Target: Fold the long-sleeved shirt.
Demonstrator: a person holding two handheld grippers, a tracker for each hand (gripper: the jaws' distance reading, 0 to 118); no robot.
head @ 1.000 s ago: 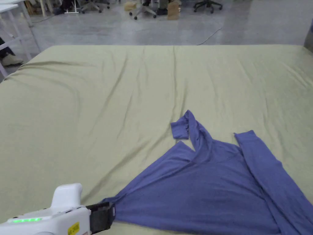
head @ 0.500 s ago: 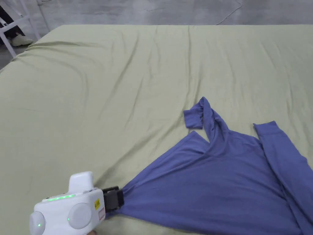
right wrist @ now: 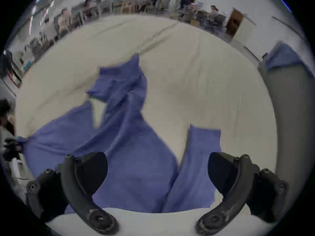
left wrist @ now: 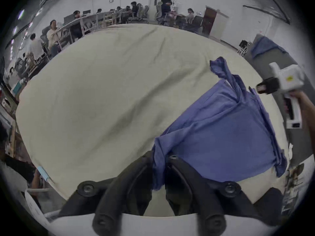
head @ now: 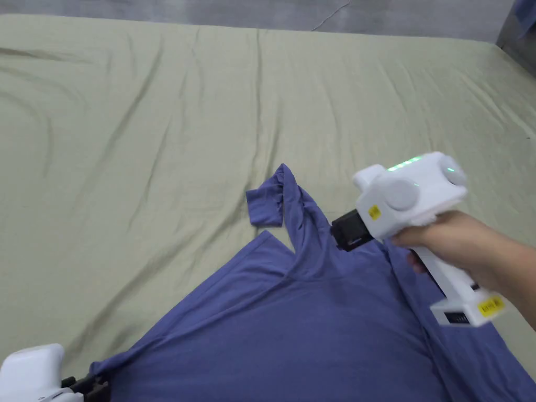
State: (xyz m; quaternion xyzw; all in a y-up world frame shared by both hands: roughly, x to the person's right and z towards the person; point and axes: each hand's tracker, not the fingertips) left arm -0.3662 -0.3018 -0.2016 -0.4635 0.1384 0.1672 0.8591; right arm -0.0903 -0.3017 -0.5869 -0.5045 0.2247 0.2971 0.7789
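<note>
An open workroom: people [left wrist: 52, 33] seated at desks [left wrist: 105, 18] behind a sheet-covered table [left wrist: 102, 86].

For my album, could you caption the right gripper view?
Open tongs poised above a blue long-sleeved shirt spread on a pale green sheet.

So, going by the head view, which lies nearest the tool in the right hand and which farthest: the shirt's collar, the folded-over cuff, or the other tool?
1. Collar, just below the right tool.
2. Cuff, to its left.
3. Left tool, bottom-left corner, gripping the shirt.
</note>
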